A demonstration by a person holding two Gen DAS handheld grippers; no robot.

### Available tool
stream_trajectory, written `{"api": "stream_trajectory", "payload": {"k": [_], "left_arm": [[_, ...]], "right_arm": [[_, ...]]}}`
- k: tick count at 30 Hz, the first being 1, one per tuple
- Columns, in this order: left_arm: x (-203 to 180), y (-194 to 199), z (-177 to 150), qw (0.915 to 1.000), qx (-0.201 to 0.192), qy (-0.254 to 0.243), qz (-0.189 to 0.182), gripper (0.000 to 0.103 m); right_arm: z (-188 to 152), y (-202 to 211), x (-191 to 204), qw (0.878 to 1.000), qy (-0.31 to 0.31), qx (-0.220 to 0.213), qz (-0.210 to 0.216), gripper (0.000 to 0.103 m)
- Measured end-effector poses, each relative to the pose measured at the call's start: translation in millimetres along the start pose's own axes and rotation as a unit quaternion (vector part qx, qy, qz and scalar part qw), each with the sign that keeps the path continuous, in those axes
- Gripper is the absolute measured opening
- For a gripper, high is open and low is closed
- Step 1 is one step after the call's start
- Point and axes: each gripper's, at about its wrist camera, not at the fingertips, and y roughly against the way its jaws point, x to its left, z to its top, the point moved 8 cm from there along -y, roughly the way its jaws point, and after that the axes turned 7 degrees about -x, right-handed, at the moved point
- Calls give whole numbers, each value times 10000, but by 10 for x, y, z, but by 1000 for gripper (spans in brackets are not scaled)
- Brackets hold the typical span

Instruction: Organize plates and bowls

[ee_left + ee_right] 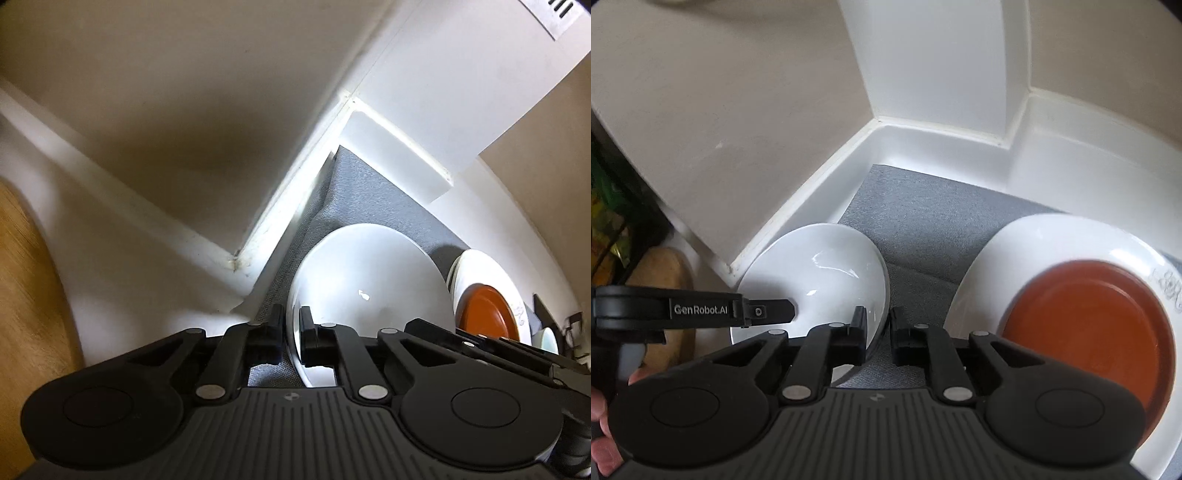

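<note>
A white bowl (369,280) rests on a grey mat (354,184) in a white corner. My left gripper (292,325) is shut on the bowl's left rim, one finger inside and one outside. In the right wrist view the same bowl (827,269) sits at left with the left gripper's finger (775,310) on it. My right gripper (878,328) is shut on the bowl's right rim. To the right, a large white plate (1015,251) carries an orange-brown plate (1089,325); it also shows in the left wrist view (484,306).
White walls and a skirting ledge (923,136) close the corner behind the mat (923,221). A wooden surface (26,288) lies at far left. A pale bowl edge (546,339) and dark objects sit at far right.
</note>
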Motion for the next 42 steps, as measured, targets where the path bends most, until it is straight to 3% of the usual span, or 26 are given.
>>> {"api": "stream_trajectory", "payload": {"k": [10, 19, 25, 33, 42], "left_arm": [[-433, 246, 71, 9992, -195, -335, 102, 7], [-988, 396, 139, 9954, -243, -894, -261, 8], [-1480, 452, -58, 9864, -276, -1573, -385, 8], [-2120, 411, -380, 9719, 49, -2239, -725, 10], [-2697, 273, -532, 9644, 360, -2370, -1117, 10]], "right_arm": [[176, 361, -114, 9979, -517, -374, 73, 9], [216, 901, -429, 9952, -751, -618, -135, 11], [47, 1232, -774, 9896, -1177, -728, -402, 11], [-145, 1728, -1244, 9804, -1536, -936, -802, 11], [-294, 2144, -1672, 9694, -1868, -1107, -1143, 13]]}}
